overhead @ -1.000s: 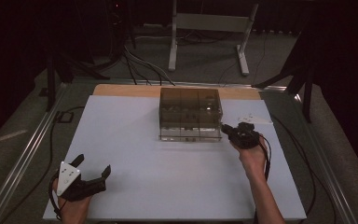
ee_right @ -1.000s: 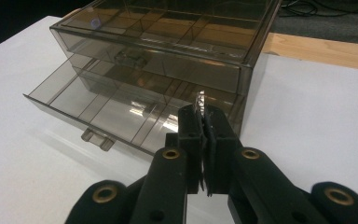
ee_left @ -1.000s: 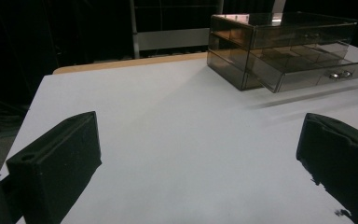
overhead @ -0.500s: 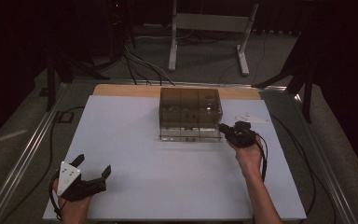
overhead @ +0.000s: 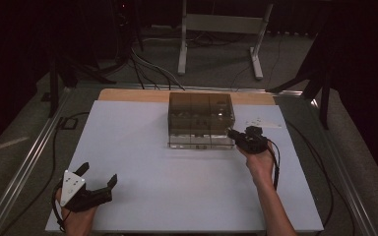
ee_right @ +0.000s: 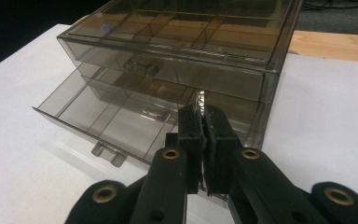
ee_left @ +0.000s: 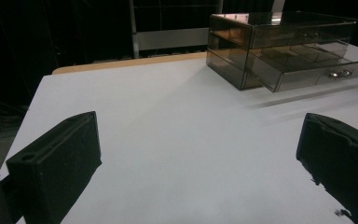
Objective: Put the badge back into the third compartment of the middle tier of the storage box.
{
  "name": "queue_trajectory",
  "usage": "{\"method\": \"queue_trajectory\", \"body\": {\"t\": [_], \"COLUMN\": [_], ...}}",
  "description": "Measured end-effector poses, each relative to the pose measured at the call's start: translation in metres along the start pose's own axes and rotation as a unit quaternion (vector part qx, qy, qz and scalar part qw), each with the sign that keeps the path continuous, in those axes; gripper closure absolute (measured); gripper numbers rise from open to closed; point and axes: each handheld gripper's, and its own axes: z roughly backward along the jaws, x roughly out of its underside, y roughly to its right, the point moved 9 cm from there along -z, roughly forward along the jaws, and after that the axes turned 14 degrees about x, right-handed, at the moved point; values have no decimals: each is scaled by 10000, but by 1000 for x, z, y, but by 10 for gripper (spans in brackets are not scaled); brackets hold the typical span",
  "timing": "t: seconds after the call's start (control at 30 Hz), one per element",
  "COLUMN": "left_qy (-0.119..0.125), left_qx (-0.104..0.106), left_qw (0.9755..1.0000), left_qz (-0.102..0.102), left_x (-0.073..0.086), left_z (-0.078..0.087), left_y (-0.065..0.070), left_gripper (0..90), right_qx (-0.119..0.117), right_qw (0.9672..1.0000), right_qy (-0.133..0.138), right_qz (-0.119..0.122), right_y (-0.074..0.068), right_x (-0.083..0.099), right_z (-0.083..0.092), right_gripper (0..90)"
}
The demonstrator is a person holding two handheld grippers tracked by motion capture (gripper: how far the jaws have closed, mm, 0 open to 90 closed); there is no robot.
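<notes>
The small shiny piece (ee_right: 200,100) sits pinched between the closed jaws of the right gripper (ee_right: 204,122), only its bright tip showing above them; what it is cannot be told. It is held just over the right end of the open bottom drawer (ee_right: 107,119) of the smoked plastic drawer box (overhead: 200,119).

That drawer is pulled partway out toward the person, and its divided compartments look bare where they can be seen. The upper drawer (ee_right: 168,70) is shut, its handle flush with the front. Judging from this, the opening is done and the piece is carried to the box; what is left is to lower it into a compartment, let go, and probably push the drawer shut.

In the high view the right gripper (overhead: 246,139) is at the box's front right corner, nearly touching it. The left gripper (overhead: 98,189) rests well apart from the box, toward the near left of the white table cover (overhead: 177,187), jaws spread wide and holding nothing. A few small pale bits (overhead: 258,120) lie just right of the box.
</notes>
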Motion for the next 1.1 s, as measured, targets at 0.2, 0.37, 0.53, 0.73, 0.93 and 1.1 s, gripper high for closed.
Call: {"method": "queue_trajectory", "body": {"t": [0.2, 0.37, 0.53, 0.73, 0.93, 1.1], "left_qy": [-7, -9, -8, -8, -5, -4], "left_qx": [1, -1, 1, 4, 11, 9], "left_qw": [10000, 10000, 10000, 10000, 10000, 10000], "left_qz": [-8, -9, -5, -3, -5, -3], "left_x": [0, 0, 0, 0, 0, 0], "left_z": [0, 0, 0, 0, 0, 0], "left_y": [0, 0, 0, 0, 1, 0], "left_gripper": [7, 7, 7, 7, 7, 7], "right_qx": [-89, -154, -206, -248, -332, -332], "right_qw": [9999, 9998, 9996, 9995, 9991, 9990], "right_qy": [-31, -65, -97, -128, -167, -223], "right_qz": [-50, -97, -135, -145, -184, -176], "right_y": [-3, -5, -8, -10, -12, -13], "right_x": [0, 1, 1, 1, 0, 1], "right_z": [-4, -6, -8, -10, -12, -15], "right_gripper": [874, 874, 874, 874, 874, 874]}}
